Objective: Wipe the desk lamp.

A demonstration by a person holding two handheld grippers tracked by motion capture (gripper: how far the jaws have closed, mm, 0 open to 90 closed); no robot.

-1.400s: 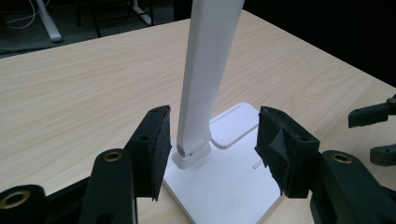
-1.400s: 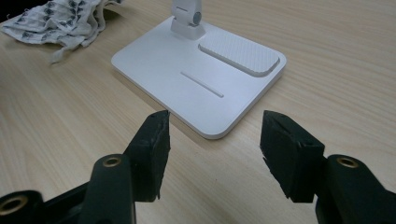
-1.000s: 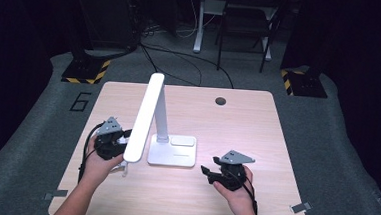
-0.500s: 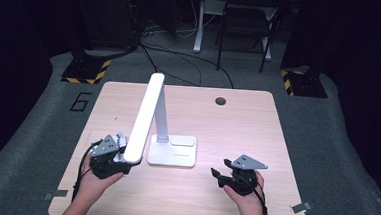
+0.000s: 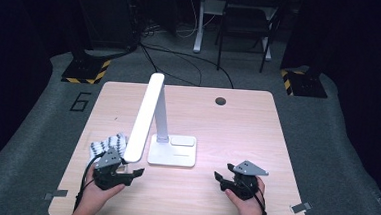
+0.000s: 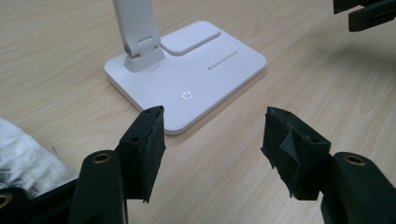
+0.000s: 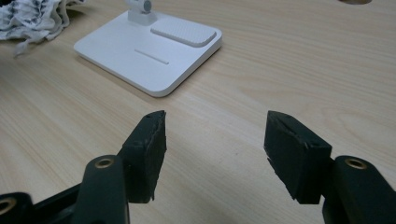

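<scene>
- A white desk lamp [image 5: 168, 146] stands at the middle of a wooden table [image 5: 237, 125], its flat base toward the near side and its long light bar [image 5: 144, 115] slanting up and toward the near left, seen from above.
- The left gripper [image 5: 133, 173] rests low at the near left of the table, in the person's left hand [image 5: 98, 194], just near of the light bar's lower end; its jaws have just been opening and stand spread, with nothing between them.
- The right gripper [image 5: 219, 177] sits at the near right, in the person's right hand [image 5: 245, 201], well apart from the lamp's base; its jaws are spread too and hold nothing.
- A crumpled white cloth with dark markings [image 5: 107, 143] lies on the table to the left of the lamp, just beside the left gripper.
- The left gripper view brings out what the high view cannot: a small round power symbol [image 6: 186, 95] on the base, a raised pad [image 6: 190, 37] and a thin slot [image 6: 222, 60], plus the hinge [image 6: 140, 46] where the arm meets the base. The base lies just beyond the jaw tips, apart from them.
- The right gripper view shows the same base [image 7: 148, 46] from the other side, farther off, with the pad's ribbed surface [image 7: 183, 31] plain to see and the cloth [image 7: 32, 16] at far left.
- The high view alone takes in the cable hole [image 5: 220, 101] at the table's far edge and the grey floor [image 5: 326, 146] around it.
</scene>
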